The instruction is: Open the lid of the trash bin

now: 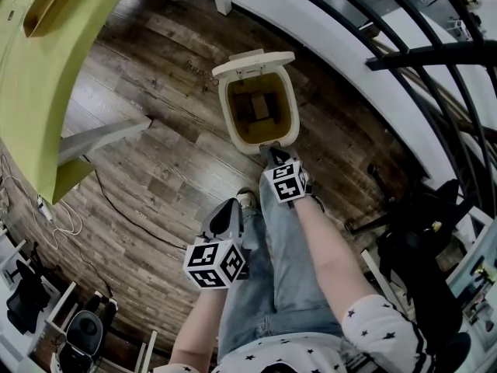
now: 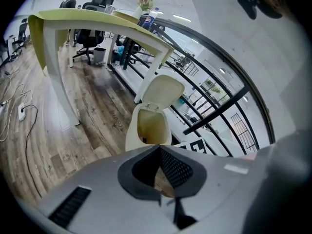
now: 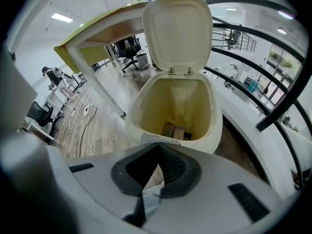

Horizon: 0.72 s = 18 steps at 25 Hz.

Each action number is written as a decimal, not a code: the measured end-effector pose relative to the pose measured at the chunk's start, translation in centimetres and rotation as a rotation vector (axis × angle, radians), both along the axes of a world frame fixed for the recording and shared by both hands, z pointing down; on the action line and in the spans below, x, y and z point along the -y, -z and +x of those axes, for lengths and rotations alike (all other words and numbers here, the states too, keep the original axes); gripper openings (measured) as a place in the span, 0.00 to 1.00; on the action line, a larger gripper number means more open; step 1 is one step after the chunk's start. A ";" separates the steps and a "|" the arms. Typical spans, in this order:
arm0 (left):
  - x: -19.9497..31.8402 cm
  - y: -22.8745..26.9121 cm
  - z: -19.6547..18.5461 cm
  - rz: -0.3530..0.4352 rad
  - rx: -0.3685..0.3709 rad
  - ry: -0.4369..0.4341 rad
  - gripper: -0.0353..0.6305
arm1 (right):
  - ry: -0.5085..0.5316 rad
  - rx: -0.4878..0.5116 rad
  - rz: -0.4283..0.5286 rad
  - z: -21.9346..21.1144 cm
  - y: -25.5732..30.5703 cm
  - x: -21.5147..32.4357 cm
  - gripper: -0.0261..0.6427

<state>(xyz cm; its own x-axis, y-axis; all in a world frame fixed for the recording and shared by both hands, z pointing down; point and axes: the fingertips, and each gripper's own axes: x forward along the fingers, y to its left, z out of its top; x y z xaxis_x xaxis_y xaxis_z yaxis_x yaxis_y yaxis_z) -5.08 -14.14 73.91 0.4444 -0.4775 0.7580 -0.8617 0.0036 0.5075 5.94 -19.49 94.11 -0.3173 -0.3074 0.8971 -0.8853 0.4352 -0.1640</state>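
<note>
1. Jaws of the left gripper: closed tip to tip, nothing between them. In its own view they point toward the trash bin but are well short of it.
2. Jaws of the right gripper: also closed, tips meeting, empty. They sit just at the bin's near front rim; can't tell whether they touch it.
3. Trash bin: cream plastic, standing on the wood floor beside the white curved ledge under the black railing. Its lid is swung fully up on the rear hinge and stands upright, so the bin is open.
4. Inside the bin: yellowish inner walls, with a couple of small brown boxes at the bottom.
5. Head view: the right gripper is stretched forward with the forearm extended, tips at the bin edge. The left gripper is held back and lower, over the person's jeans, clear of the bin.
6. A yellow-green counter with white legs stands to the left, apart from the bin.
</note>
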 end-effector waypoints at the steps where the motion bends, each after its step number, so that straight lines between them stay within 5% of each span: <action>1: -0.1 0.0 0.0 0.000 0.000 0.000 0.06 | -0.006 -0.002 -0.005 0.0 0.0 0.0 0.03; 18: -1.0 2.4 -1.4 0.042 0.004 -0.006 0.06 | -0.033 -0.008 -0.020 -0.3 3.1 -2.8 0.03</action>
